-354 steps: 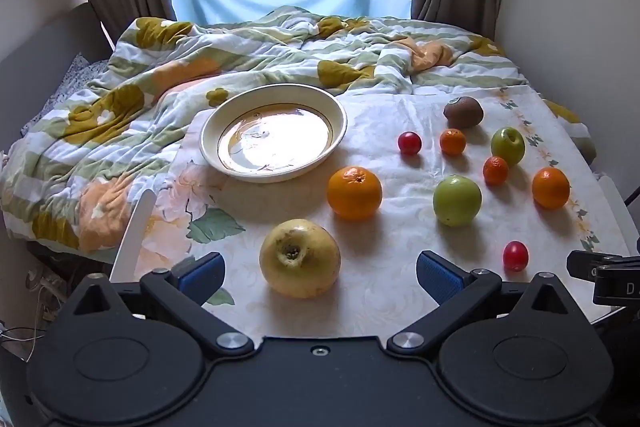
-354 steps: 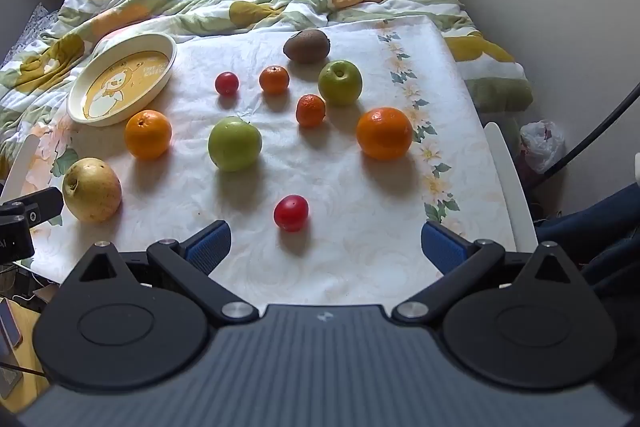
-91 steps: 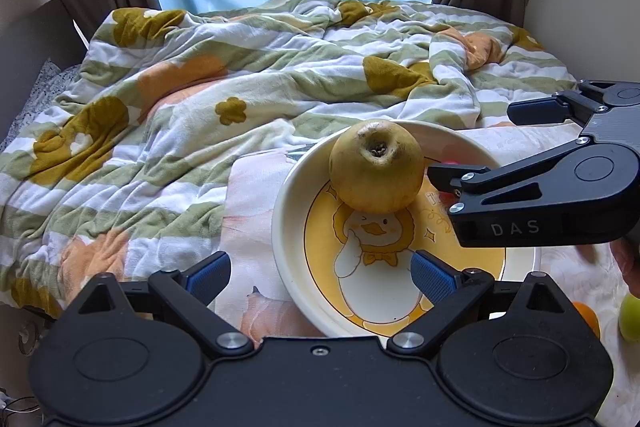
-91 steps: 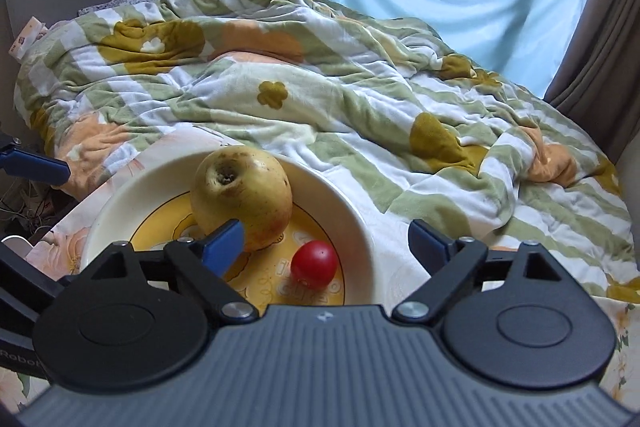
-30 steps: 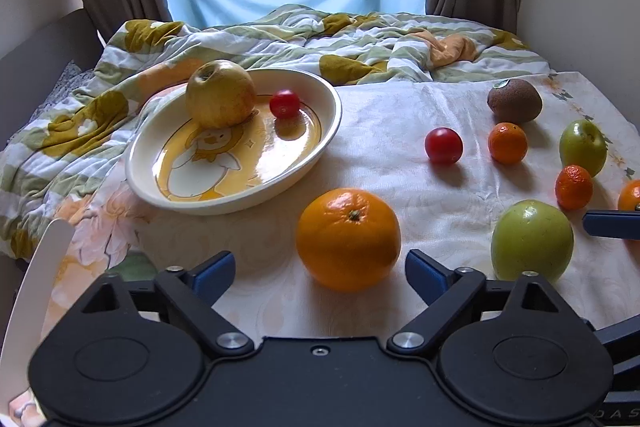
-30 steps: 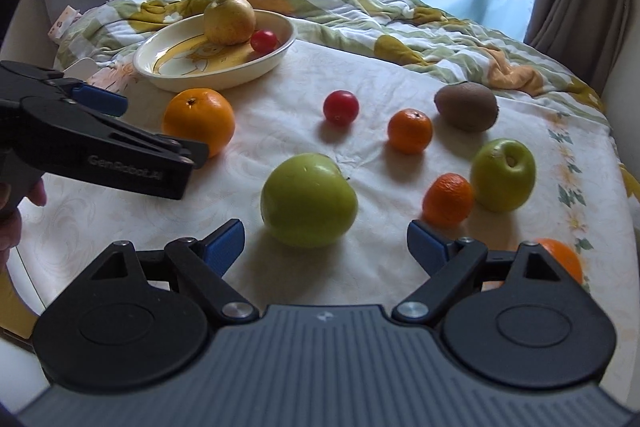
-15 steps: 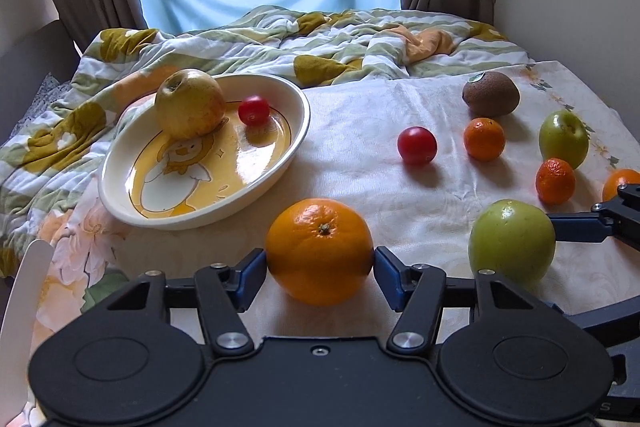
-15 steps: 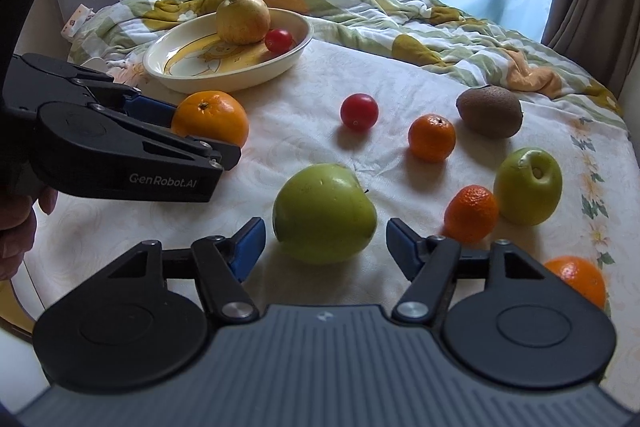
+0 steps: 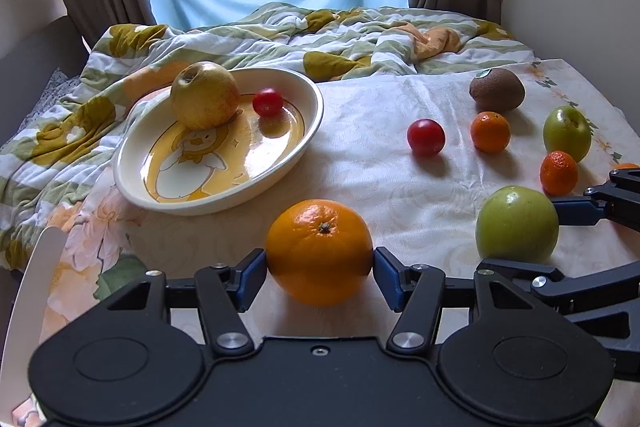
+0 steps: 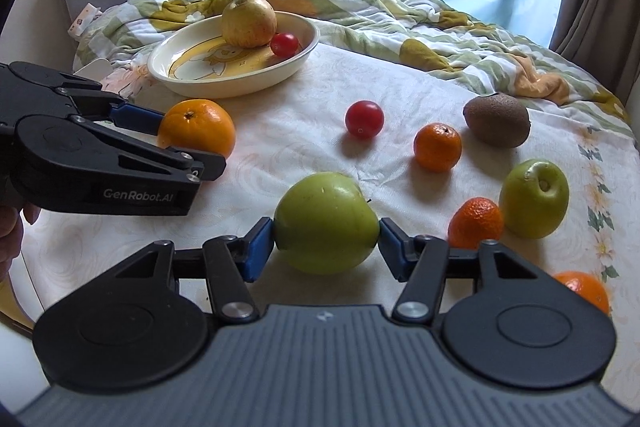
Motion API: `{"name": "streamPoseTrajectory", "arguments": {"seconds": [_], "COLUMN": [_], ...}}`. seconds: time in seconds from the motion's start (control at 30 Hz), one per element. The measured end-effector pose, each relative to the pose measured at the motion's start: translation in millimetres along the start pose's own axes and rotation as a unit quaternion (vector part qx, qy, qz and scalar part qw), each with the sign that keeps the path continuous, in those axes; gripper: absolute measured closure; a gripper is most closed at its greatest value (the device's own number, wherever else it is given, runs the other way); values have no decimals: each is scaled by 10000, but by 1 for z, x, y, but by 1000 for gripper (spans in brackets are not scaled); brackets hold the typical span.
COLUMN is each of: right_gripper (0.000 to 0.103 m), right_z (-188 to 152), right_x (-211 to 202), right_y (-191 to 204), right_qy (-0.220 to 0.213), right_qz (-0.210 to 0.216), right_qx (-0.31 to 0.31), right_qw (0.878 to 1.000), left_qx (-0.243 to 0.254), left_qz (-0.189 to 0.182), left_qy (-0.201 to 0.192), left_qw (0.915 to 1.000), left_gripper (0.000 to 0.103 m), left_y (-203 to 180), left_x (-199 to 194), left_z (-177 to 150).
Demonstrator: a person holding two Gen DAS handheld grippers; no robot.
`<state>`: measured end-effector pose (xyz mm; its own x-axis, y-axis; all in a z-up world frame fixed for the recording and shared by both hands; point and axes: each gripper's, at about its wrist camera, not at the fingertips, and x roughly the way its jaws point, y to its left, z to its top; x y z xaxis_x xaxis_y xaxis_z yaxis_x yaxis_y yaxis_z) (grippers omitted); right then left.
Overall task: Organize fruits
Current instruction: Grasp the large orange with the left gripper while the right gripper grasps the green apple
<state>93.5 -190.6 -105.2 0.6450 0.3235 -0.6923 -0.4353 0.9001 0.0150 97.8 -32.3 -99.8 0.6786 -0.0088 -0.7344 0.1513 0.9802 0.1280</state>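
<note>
Left wrist view: left tool (image 9: 320,273) clamped on orange (image 9: 319,251), fruit low on counter (image 9: 380,179). Right tool (image 10: 326,247), jaws just closing, pinches green apple (image 10: 326,223). Risk: round skins slip from small pads (image 10: 260,243) during lift; tools side by side may collide heading for dish (image 9: 312,131); yellow apple (image 9: 205,95) and red tomato (image 9: 267,102) already there, crowding possible.

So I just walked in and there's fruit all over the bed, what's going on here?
A person is sorting fruit into the duck-print dish with two handheld claws. The left claw has just closed on the big orange, and the right claw has just closed on the large green apple; both fruits sit on the cloth. A yellow apple and a small red fruit lie in the dish. Another red fruit, two mandarins, a kiwi and a smaller green apple wait.
</note>
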Motion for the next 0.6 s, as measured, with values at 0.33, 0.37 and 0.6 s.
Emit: {"name": "streamPoseTrajectory", "arguments": {"seconds": [0.33,0.37,0.6], "right_gripper": [31,31,31], "right_z": [5,6,28], "right_x": [-17,-20,-49], "right_y": [1,2,5], "right_qy": [-108,-113,-256], "right_qz": [67,82,147], "right_qx": [-25,-26,-74], "right_qw": [9999,9999,9995], "left_qx": [-242,-272,-610], "left_qz": [65,77,215], "left_qy": [-138,-168,-353], "left_qw": [9996,9995,9973], "left_gripper": [41,41,41], "left_y": [6,7,24], "left_x": [-33,-39,-78], "left_z": [0,2,11]}}
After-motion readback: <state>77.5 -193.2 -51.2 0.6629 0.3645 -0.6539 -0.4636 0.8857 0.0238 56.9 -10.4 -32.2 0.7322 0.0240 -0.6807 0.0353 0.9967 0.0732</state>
